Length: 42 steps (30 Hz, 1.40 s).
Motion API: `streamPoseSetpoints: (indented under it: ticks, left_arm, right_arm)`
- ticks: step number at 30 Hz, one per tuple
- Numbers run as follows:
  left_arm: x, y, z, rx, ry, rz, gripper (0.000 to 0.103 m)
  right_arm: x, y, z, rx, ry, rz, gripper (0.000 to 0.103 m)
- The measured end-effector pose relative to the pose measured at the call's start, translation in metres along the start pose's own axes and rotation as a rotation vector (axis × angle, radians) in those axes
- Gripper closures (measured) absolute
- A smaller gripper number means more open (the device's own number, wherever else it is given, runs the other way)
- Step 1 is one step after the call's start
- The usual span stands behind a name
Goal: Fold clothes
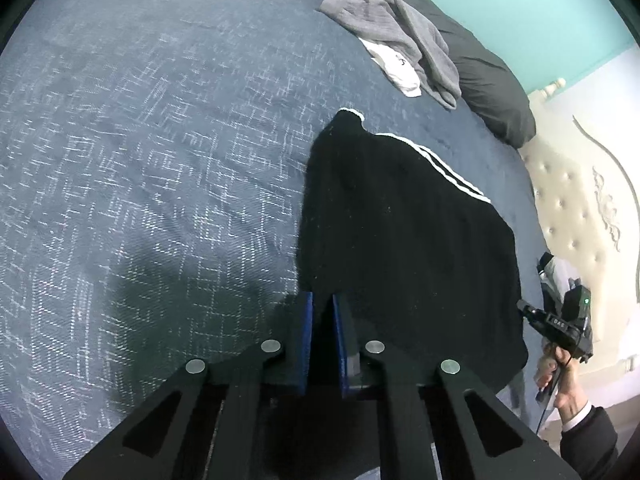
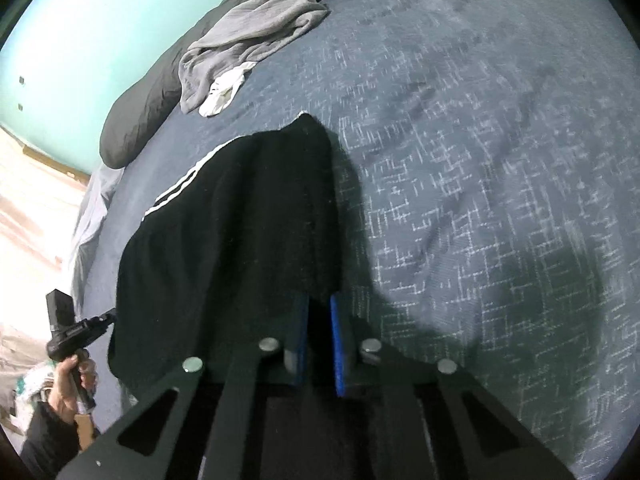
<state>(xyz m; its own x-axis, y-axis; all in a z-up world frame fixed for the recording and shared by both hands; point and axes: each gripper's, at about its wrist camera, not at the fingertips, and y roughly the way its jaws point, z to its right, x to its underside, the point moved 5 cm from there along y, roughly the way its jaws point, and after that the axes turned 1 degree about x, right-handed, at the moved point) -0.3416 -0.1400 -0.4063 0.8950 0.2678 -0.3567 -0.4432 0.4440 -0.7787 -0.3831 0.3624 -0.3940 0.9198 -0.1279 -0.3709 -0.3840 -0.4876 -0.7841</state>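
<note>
No legible writing shows. Black shorts [image 1: 408,240] with white side stripes lie on the bed [image 1: 160,140]. The left gripper [image 1: 322,300] and right gripper [image 2: 319,300] each have jaws nearly closed, pinching the shorts' near edge.

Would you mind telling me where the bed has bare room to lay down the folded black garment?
The widest free patch of the blue bedspread lies left of the black striped garment, running up toward the dark duvet. It is crowded near the headboard side, where the grey garment and the white item are piled against the duvet.

black shorts [image 1: 408,240] 1 — grey garment [image 1: 396,28] 1 — white garment [image 1: 394,66] 1 — dark pillow [image 1: 488,80] 1 — tools 2
</note>
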Motion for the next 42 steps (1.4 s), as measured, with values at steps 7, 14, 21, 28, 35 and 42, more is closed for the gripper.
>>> streamPoseSetpoints:
  ticks: [7, 14, 21, 28, 35, 42]
  left_arm:
    - [-0.001, -0.005, -0.004, -0.02, -0.01, 0.012, 0.095]
    - [0.0, -0.001, -0.005, -0.032, -0.014, -0.001, 0.095]
    - [0.0, -0.005, -0.001, -0.053, 0.001, -0.007, 0.093]
    - [0.002, -0.033, 0.017, -0.079, 0.054, 0.06, 0.092]
    - [0.013, -0.048, 0.024, -0.113, 0.072, 0.101, 0.091]
    - [0.03, -0.047, 0.009, -0.115, 0.025, 0.061, 0.091]
  right_arm:
    - [-0.003, -0.014, 0.014, 0.074, 0.023, 0.051, 0.096]
    - [-0.002, -0.007, 0.015, 0.07, 0.045, 0.035, 0.096]
    - [-0.003, -0.015, 0.015, 0.076, 0.074, 0.054, 0.085]
    - [0.006, -0.044, 0.002, 0.048, 0.02, 0.112, 0.085]
    - [0.03, -0.026, -0.018, 0.052, -0.062, 0.018, 0.085]
    - [0.04, -0.014, 0.001, 0.167, -0.019, -0.03, 0.085]
